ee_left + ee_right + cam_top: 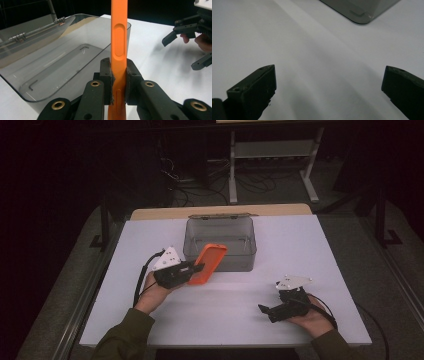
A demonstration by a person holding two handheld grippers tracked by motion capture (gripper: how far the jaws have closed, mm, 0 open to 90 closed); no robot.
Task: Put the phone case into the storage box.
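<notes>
High view: my left tool is clamped on the lower edge of the orange phone case, holding it tilted at the near wall of the open clear box. The case looks light, thin and flexible; I judge an edge grip near a corner steadiest, since its smooth sides may slip. My right tool rests on the surface, spread wide, holding nothing.

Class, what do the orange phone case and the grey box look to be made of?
Orange phone case: probably matte silicone or soft plastic, with moulded button bumps and no glare. Grey box: smoky see-through hard plastic, glossy; the table shows through its walls.
</notes>
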